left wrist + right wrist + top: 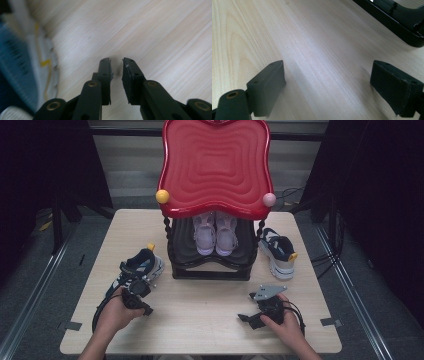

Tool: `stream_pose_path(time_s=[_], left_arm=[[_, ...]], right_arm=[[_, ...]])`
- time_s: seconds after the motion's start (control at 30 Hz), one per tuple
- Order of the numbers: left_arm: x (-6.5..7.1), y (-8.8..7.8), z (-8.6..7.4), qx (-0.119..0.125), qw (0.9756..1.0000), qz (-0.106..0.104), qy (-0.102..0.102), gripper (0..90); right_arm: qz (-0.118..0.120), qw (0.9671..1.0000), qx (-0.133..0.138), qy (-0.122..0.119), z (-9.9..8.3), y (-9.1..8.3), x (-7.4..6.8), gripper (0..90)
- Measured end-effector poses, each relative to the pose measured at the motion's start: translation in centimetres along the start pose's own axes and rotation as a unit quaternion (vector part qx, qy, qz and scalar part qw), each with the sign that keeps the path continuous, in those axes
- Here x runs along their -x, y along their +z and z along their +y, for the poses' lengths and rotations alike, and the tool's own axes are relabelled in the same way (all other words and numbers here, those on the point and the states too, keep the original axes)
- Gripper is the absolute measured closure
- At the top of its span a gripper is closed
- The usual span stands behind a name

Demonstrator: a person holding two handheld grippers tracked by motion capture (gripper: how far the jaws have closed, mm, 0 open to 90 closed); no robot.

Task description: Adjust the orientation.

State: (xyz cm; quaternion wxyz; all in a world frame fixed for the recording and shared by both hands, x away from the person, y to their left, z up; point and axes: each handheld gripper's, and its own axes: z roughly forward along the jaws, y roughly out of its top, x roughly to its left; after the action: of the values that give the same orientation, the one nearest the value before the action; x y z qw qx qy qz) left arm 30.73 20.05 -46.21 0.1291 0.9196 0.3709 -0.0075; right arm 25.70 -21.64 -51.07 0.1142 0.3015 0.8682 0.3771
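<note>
A: What holds things here, and what is in each?

B: A black shoe rack stands at the 12 o'clock side of the worktop. Its lower shelf carries one pair of pale pink shoes, set side by side, toes toward 6 o'clock. Above them sits a red, ridged top tray with nothing lying in it; a yellow knob marks its corner at 8 o'clock and a pink knob the corner at 4 o'clock.

A: Where are the loose shoes?

B: Two navy-and-white sneakers lie outside the rack, on the worktop. The left sneaker rests at 9 o'clock of the rack base, just beside it. The right sneaker rests at 3 o'clock of the base, also close.

A: State of the left claw?

B: The left claw is all but closed, a narrow slit between its pads and nothing caught in it; bare wood shows beneath. In the high view it sits at 6 o'clock of the left sneaker, close against it. In the left gripper view the sneaker's sole edge lies at 9 o'clock of the pads, apart from them.

A: And the right claw?

B: The right claw is spread wide over bare wood, gripping nothing. The rack's glossy black foot shows at 1 o'clock, well apart.
</note>
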Motion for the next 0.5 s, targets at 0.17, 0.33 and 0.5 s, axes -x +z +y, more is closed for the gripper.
stream_pose_path(time_s=[0.17,0.33,0.5], left_arm=[[-0.7,-0.2,-0.6,-0.011,0.9999,0.004,-0.010,83.8],[-1.5,-0.8,-0.9,-0.009,0.9994,0.028,-0.021,87.2],[-2.9,-1.4,-1.7,-0.007,0.9978,0.051,-0.042,89.8]], right_arm=[[0.000,1.0000,-0.001,0.001,0.0,0.0,0.0,11.8],[0.000,1.0000,-0.001,0.001,0.0,0.0,0.0,11.8],[0.000,1.0000,0.000,0.000,0.0,0.0,0.0,11.8]])
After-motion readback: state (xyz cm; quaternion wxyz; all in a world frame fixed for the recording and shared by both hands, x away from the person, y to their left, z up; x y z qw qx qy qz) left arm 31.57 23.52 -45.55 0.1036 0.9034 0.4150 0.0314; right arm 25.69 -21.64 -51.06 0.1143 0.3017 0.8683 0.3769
